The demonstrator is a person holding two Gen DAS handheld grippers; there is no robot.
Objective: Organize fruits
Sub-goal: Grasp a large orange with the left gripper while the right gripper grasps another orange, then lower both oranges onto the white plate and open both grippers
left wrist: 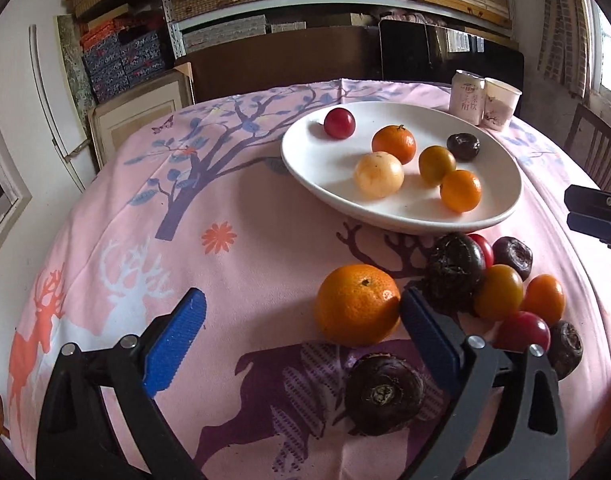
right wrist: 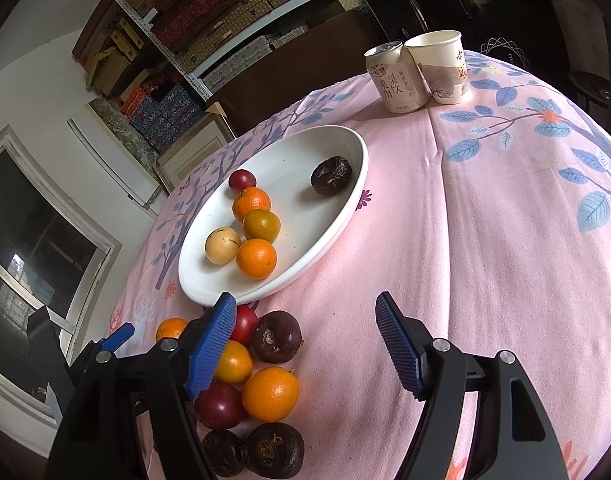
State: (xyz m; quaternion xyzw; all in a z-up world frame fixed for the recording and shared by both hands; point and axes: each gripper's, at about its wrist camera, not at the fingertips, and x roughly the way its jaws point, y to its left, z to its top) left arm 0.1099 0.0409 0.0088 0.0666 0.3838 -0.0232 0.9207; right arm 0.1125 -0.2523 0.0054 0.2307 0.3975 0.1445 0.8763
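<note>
I hold the left gripper (left wrist: 301,312) with jaws spread wide; the large orange (left wrist: 356,305) sits on the tablecloth (left wrist: 241,208) touching its right finger, ungripped. I hold the right gripper (right wrist: 305,344) with jaws parted and nothing between them. The white plate (right wrist: 337,216) carries six fruits toward the tabletop's far edge; loose fruits (right wrist: 271,394) cluster against its near rim.

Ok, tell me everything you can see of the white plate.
The white plate is a wide, shallow oval dish, glossy like glazed ceramic, sitting flat on the pink printed tablecloth. It holds six fruits: a red one, two oranges, a pale yellow one, a greenish-yellow one and a dark brown one set apart. More fruit lies loose on the cloth beside its near rim. Neither gripper touches it.
</note>
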